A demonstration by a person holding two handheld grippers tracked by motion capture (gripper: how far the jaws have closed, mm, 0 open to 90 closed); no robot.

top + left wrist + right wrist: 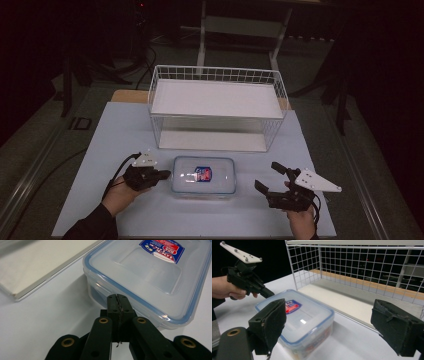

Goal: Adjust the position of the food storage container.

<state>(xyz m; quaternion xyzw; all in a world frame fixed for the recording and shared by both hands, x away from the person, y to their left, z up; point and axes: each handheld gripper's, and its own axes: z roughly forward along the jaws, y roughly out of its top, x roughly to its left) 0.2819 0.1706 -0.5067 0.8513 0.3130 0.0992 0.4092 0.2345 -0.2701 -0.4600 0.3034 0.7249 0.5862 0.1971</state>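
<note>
We see a dark room around a lit white table [125, 145]. Light shines off the box lid [303, 321]. Our close jaws look blurry.

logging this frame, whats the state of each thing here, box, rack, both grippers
plastic container: lid on, flat on the table, in front of the rack
wire rack: upright, both shelves bare
left gripper: jaws shut on nothing, tips at the container's left side
right gripper: jaws wide open, right of the container, apart from it
</note>
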